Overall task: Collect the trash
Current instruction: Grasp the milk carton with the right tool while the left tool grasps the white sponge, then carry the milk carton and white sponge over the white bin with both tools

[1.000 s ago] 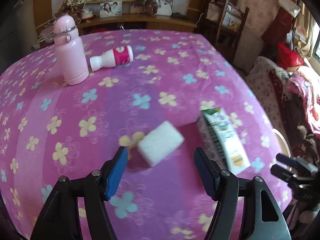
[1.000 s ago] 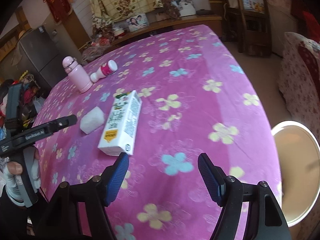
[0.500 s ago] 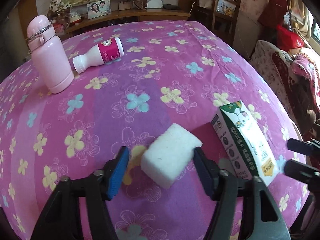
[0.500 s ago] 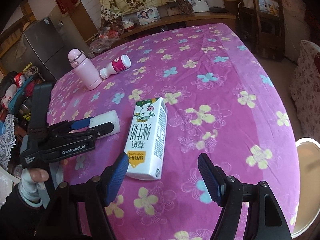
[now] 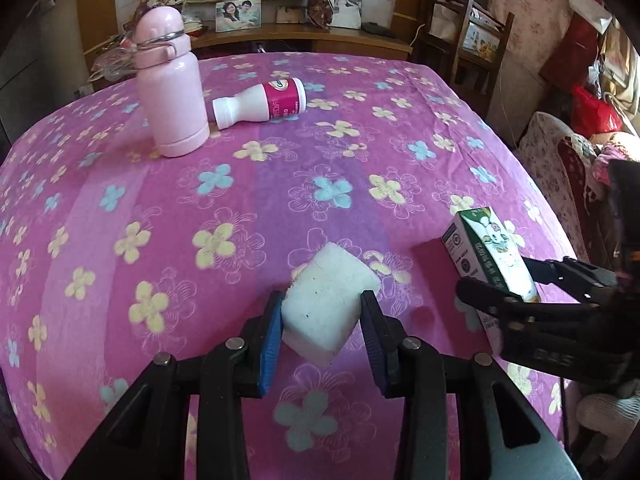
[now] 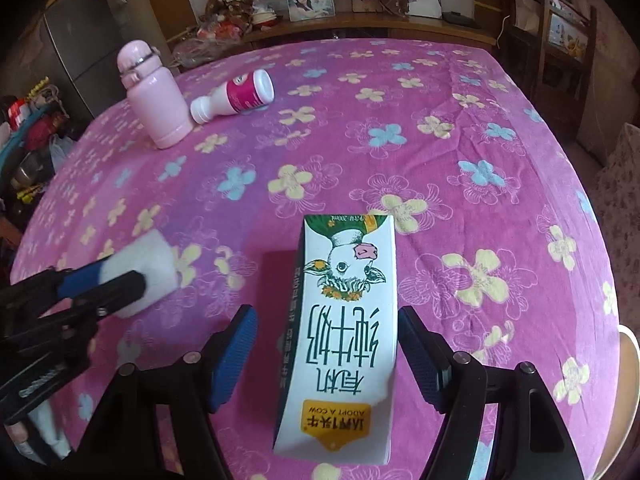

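While left gripper (image 5: 322, 334) fingers close around white sponge (image 5: 330, 304), right gripper (image 6: 326, 354) angled down, fingers spread astride milk carton (image 6: 344, 332) reading "ADOPT A COW", table (image 6: 460, 152).

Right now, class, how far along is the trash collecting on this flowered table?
Done: nothing visibly collected. In hand: the left gripper is closing around the white foam block; the right gripper straddles the milk carton, pads clear of it. Left: the tipped-over yogurt bottle beside the standing pink flask.

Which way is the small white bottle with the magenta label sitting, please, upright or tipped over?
Tipped over: the white bottle lies on its side on the tablecloth, neck toward the upright pink flask.
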Demonstrator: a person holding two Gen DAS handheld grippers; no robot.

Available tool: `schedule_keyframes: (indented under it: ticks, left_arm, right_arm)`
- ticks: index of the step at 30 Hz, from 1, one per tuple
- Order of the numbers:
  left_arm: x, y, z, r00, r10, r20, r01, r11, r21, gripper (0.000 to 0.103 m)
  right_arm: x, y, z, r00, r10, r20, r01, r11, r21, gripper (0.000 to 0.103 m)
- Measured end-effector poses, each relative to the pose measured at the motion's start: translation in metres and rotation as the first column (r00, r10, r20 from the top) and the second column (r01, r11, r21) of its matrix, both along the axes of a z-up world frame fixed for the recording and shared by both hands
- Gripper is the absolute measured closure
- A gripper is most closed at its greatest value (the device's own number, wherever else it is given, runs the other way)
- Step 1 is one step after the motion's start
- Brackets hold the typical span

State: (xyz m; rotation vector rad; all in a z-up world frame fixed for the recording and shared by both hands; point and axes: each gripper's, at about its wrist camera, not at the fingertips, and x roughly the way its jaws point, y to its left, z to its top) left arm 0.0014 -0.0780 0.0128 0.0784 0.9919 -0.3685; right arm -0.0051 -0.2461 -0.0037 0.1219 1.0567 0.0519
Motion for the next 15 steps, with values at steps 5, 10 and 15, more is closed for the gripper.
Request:
schedule_keyframes:
  ticks: [5,10,15]
  left_arm:
    - [-0.015,-0.007,0.004,1.000,-0.009,0.017,0.009,1.000,-0.001,0.064]
    - [-0.032,-0.021,0.013,0.999,-0.028,0.035,0.029,0.999,-0.021,0.064]
    - [-0.048,-0.040,0.020,0.997,-0.053,0.056,0.054,0.998,-0.020,0.064]
  right_arm:
    - [-0.021,-0.008,0.005,0.999,0.005,0.043,-0.005,1.000,0.000,0.047]
    - [-0.053,-0.023,0.027,0.995,-0.002,0.099,0.001,1.000,0.009,0.047]
    - [-0.082,-0.039,0.038,0.993,-0.015,0.121,0.013,1.000,0.017,0.047]
